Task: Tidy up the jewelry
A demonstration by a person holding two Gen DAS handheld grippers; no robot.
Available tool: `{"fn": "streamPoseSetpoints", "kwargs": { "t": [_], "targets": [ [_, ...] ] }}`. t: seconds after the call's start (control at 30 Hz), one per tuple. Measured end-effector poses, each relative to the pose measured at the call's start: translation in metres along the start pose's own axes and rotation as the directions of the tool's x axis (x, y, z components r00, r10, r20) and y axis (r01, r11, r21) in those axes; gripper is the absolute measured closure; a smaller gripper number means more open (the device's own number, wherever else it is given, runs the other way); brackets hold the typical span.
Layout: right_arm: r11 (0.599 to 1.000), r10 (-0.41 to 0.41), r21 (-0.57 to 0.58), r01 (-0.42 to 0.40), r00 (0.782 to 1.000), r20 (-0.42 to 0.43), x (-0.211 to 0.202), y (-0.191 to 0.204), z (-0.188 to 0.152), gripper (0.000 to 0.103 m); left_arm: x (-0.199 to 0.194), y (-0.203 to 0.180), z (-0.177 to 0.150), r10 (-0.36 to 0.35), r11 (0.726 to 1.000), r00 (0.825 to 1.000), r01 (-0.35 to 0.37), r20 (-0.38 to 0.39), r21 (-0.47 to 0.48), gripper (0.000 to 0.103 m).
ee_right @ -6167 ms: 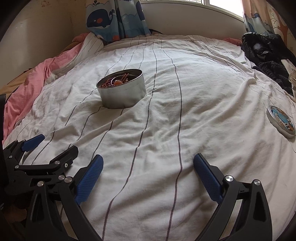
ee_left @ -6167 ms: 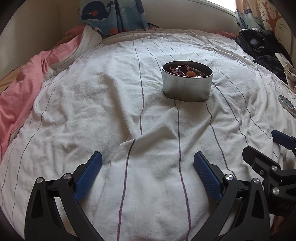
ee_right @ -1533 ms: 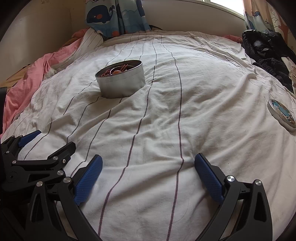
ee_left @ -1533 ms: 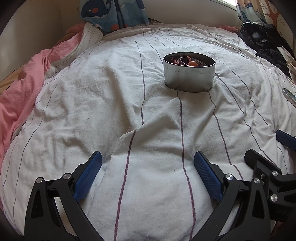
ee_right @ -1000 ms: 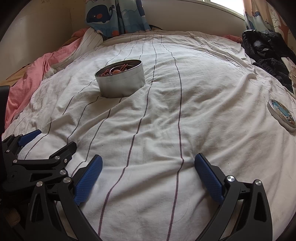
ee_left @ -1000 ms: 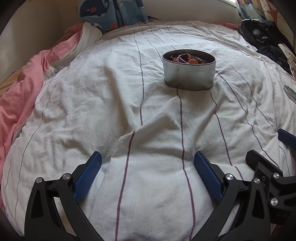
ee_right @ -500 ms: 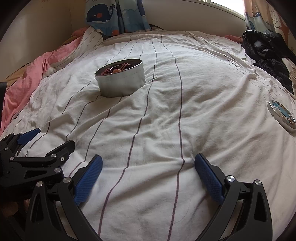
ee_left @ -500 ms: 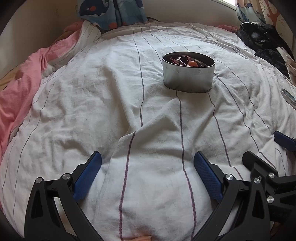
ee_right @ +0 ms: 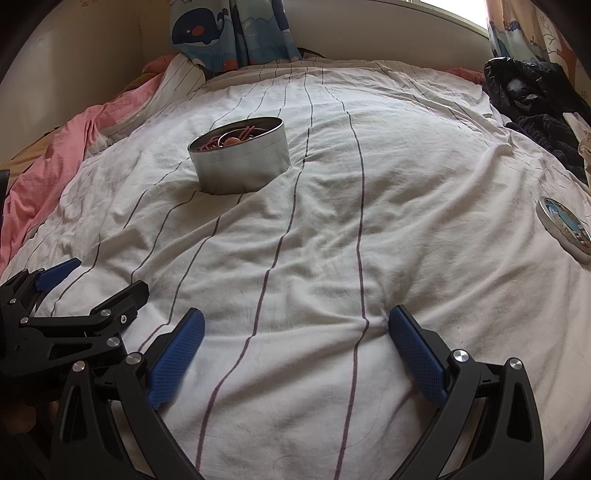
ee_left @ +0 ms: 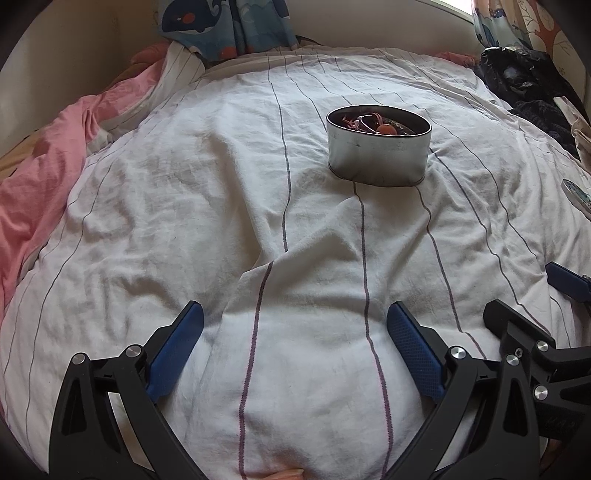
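Observation:
A round silver tin (ee_left: 378,147) stands on the white striped bedsheet, lidless, holding a tangle of pink and red jewelry (ee_left: 369,123) with an orange bead. In the right wrist view the same tin (ee_right: 242,160) lies to the upper left. Its picture-printed lid (ee_right: 565,229) rests flat on the sheet at the far right, and only its edge (ee_left: 578,192) shows in the left wrist view. My left gripper (ee_left: 295,332) is open over bare sheet, well short of the tin. My right gripper (ee_right: 295,332) is open too, empty, close beside the left one.
A pink blanket (ee_left: 33,192) is bunched along the left of the bed. Dark clothing (ee_right: 539,107) is piled at the back right. A whale-print curtain (ee_right: 229,33) hangs behind the bed by the wall. The white sheet (ee_right: 369,177) is wrinkled.
Both grippers stayed open and drifted only slightly; the views shifted a little. The tin and lid have not moved.

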State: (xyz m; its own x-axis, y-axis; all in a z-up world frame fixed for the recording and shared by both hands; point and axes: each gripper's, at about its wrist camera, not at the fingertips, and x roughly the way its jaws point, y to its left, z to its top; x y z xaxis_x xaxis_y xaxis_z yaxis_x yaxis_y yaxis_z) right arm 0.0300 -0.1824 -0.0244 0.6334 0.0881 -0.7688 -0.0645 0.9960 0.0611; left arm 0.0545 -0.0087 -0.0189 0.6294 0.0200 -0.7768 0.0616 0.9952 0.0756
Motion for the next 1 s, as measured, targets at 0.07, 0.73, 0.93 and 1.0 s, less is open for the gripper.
{"fn": "streamPoseSetpoints", "kwargs": {
  "t": [0.07,0.73,0.93,1.0],
  "targets": [
    [1.0,0.0,0.0,0.0,1.0,0.001,0.0,0.0,0.0,0.007,0.0,0.0,0.0,0.0,1.0,1.0,0.0,0.0,0.0,0.007],
    [1.0,-0.01,-0.009,0.01,1.0,-0.004,0.001,0.001,0.0,0.007,-0.005,0.007,-0.001,0.0,0.999,1.0,0.001,0.021,-0.043,0.007],
    [1.0,-0.013,-0.011,0.013,1.0,-0.006,0.003,0.002,0.0,0.007,-0.008,0.008,-0.003,0.004,0.999,0.999,-0.002,0.035,-0.05,0.007],
    [1.0,-0.013,-0.011,0.013,1.0,-0.006,0.003,0.002,0.0,0.007,-0.013,0.008,-0.003,0.018,0.999,0.999,-0.015,0.049,-0.051,0.007]
  ]
}}
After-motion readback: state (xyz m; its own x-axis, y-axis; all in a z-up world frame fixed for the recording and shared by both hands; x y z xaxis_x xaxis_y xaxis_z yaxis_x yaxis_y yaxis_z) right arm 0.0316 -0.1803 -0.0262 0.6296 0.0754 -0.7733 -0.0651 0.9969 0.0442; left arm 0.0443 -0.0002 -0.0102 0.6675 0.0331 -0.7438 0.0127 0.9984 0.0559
